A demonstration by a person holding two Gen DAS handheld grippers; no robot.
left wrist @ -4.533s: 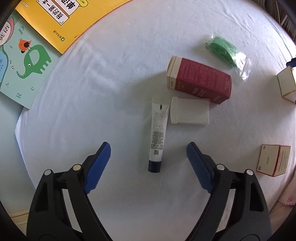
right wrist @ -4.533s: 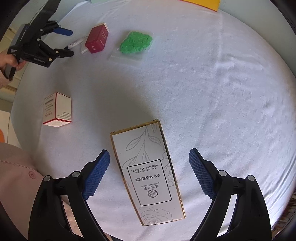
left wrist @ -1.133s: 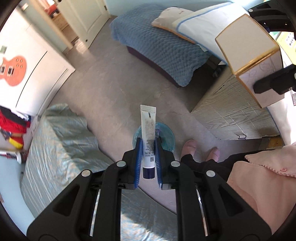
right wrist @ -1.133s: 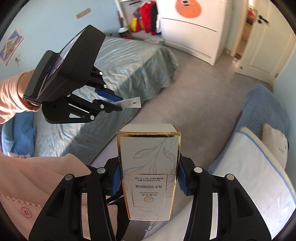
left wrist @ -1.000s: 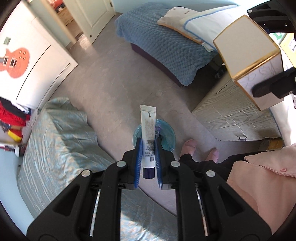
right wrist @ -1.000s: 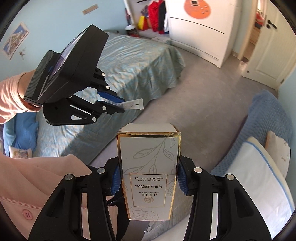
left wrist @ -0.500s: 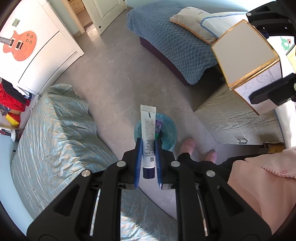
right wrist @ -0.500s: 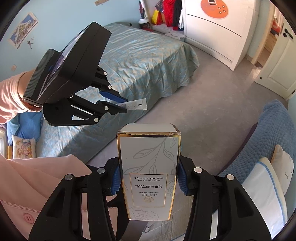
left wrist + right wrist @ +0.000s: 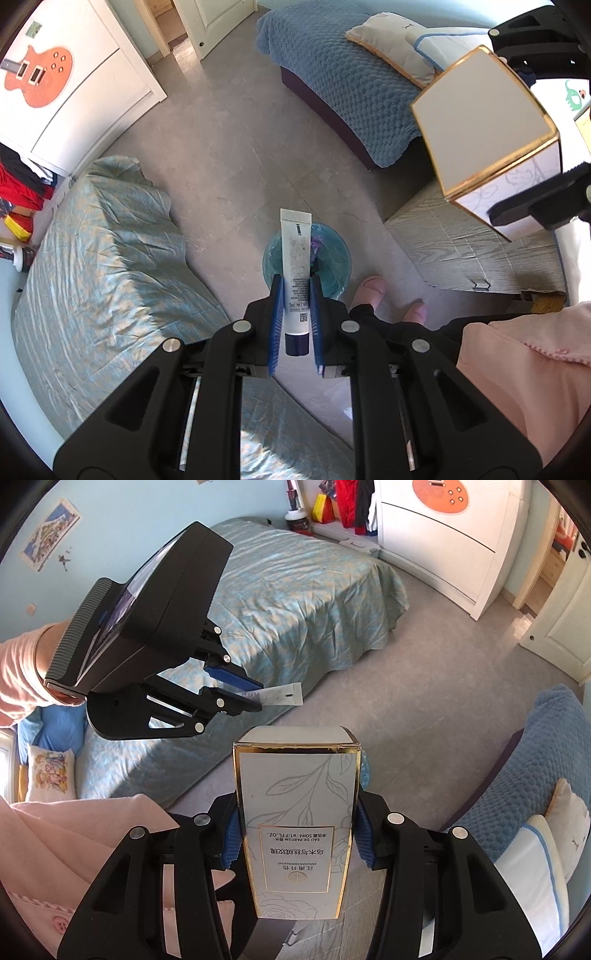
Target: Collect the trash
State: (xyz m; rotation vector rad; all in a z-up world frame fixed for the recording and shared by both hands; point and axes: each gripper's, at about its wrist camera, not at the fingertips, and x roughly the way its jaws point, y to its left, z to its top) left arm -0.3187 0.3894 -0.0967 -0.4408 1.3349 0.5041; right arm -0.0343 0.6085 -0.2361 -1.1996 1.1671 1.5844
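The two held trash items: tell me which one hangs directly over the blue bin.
The white tube in the left gripper; the blue bin shows right behind it. The gold-edged perfume box, in the right gripper, sits off to the side.

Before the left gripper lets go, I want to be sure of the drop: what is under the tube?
Under the tube held by the left gripper sits a blue-lined bin on the grey floor. Something purple shows inside; the tube and fingers cover the rest.
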